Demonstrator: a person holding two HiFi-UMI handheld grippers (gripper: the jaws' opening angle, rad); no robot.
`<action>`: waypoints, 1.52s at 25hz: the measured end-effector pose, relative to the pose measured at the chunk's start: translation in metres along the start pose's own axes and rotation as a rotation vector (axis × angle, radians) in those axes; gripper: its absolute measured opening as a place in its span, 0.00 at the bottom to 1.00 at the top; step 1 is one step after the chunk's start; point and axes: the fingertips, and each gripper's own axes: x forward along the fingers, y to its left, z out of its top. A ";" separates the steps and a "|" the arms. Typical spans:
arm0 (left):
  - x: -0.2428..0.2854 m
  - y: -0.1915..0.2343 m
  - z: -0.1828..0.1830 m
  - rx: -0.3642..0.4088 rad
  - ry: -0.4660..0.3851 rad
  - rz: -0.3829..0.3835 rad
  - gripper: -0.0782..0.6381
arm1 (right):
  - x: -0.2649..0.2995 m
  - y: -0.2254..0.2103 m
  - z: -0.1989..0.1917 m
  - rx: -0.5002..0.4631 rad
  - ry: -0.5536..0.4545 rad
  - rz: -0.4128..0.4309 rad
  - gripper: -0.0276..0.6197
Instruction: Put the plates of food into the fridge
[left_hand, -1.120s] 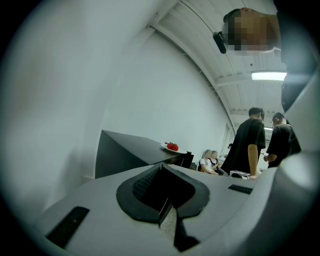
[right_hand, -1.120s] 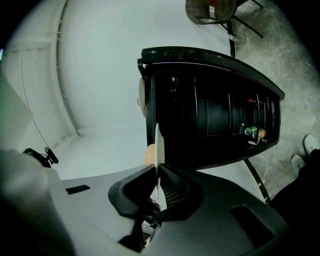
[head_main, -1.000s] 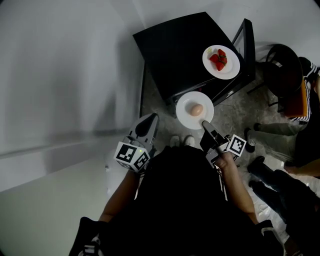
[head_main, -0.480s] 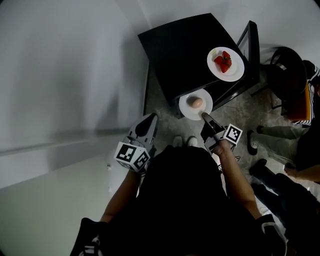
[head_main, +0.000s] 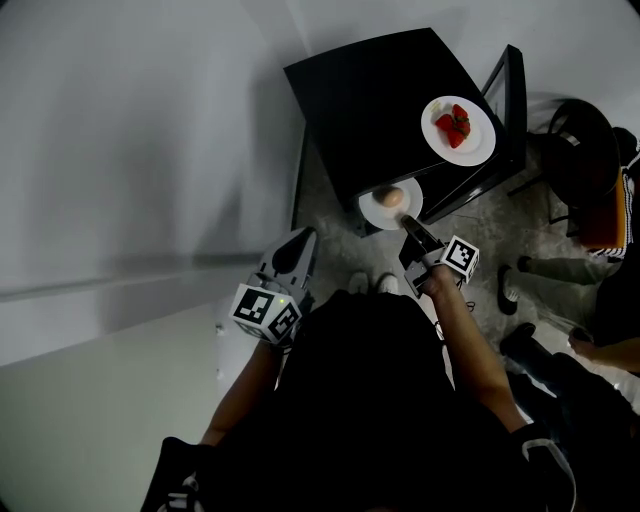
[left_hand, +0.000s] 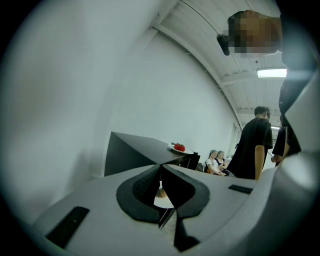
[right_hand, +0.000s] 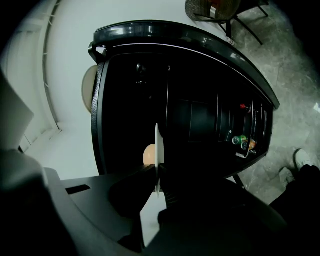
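A bare, lab-like hall: white walls (head_main: 130, 150), ceiling strip light (left_hand: 272, 73), lone black fridge (head_main: 370, 100), seated onlookers (left_hand: 217, 162).

The strawberry plate (head_main: 476, 148) sits on the desk's (head_main: 360, 100) right side — the egg plate (head_main: 378, 212) at the desk's near edge, a chair (head_main: 580, 140) right of the desk.

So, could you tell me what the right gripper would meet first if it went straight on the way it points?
The right gripper, shut on the rim of the egg plate, points into the open black fridge. Nothing shows before its dark interior, though depth there is hard to judge.
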 end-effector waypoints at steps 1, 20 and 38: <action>-0.001 0.000 0.000 -0.001 0.001 0.006 0.14 | 0.003 -0.001 0.001 0.006 -0.002 -0.001 0.11; 0.000 0.005 -0.003 0.006 0.023 0.027 0.14 | 0.051 -0.009 0.015 0.056 -0.032 -0.090 0.10; 0.003 0.017 -0.003 0.005 0.019 0.081 0.14 | 0.080 -0.010 0.019 0.060 -0.025 -0.152 0.10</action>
